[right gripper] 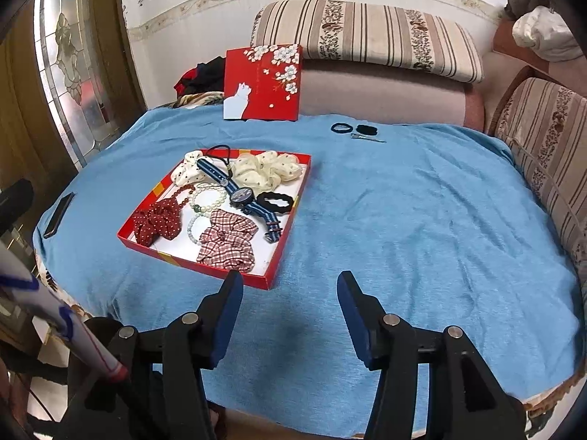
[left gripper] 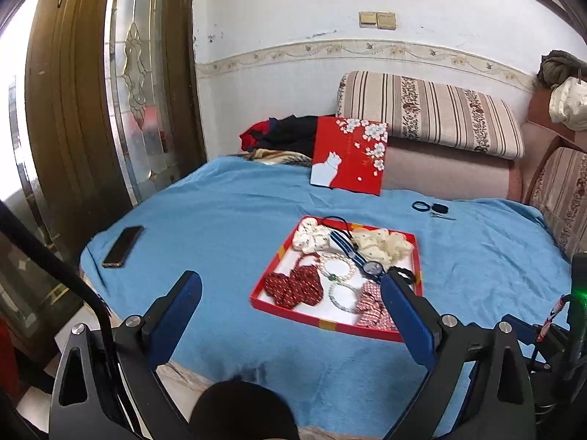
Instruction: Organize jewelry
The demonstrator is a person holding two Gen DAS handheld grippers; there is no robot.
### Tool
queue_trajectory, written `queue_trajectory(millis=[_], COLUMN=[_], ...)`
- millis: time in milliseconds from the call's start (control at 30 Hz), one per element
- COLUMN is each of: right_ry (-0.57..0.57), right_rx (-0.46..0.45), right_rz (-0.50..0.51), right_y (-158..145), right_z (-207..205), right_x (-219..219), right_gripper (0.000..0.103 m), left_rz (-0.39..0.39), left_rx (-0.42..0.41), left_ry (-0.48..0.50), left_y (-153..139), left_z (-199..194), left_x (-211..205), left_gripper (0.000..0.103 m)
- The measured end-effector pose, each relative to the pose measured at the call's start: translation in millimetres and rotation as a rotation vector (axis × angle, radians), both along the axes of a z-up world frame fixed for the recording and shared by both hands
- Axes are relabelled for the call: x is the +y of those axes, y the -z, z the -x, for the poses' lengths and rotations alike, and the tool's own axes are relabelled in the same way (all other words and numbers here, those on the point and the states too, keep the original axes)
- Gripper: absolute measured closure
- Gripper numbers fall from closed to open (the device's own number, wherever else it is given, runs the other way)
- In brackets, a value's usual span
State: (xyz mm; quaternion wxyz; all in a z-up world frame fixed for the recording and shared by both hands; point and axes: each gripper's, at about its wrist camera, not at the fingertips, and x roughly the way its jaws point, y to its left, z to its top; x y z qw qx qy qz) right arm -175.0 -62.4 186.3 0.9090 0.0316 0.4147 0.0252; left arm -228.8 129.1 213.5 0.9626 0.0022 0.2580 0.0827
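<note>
A shallow red tray (left gripper: 319, 324) (right gripper: 282, 245) lies on the blue cloth. It holds cream scrunchies (right gripper: 264, 170), a dark red dotted scrunchie (right gripper: 157, 222), a red plaid scrunchie (right gripper: 229, 242), a black scrunchie (right gripper: 275, 201), bead bracelets (right gripper: 209, 198) and a striped-strap watch (right gripper: 240, 194). My left gripper (left gripper: 290, 286) hangs open in front of the tray, its right finger covering the tray's near right corner. My right gripper (right gripper: 290, 286) is open above bare cloth, just right of the tray's near corner. Neither has anything between its fingers.
The red lid with a white cat (right gripper: 264, 84) leans at the back. Black hair ties (right gripper: 341, 127) and a metal clip (right gripper: 367, 138) lie loose behind the tray. A phone (right gripper: 58, 214) rests near the cloth's left edge. Striped cushions (right gripper: 367, 36) border back and right.
</note>
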Motion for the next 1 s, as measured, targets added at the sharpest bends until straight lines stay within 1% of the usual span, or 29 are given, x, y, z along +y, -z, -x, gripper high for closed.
queue_trajectory(millis=[233,400,600,800,1000], right_ry=[0.022,0.033,0.037,0.036,0.034], right_rx=[-0.021,-0.032,-0.027,-0.015,0.0], right_rz=[0.031,0.039,0.047,0.06,0.075], right_y=[-1,-2,1,6,12], right_z=[6,9,10,8,4], right_x=[0,1,4,9,12], right_gripper=[0.042,0.041,0.04,0.039,0.038], left_rz=[-0.001,-0.001,0.023,0.028,0.074], left_rx=[0.041,0.051,0.084,0.143,0.205], left_ry=[0.02,0.023,0.049,0.046,0.054], left_y=[11,15,22,34,48], left_z=[-2,-3,-6,-15,-25], left_x=[-5,-4,-3,-3,4], left_gripper=[0.005,0.005,0.005,0.005,0.005])
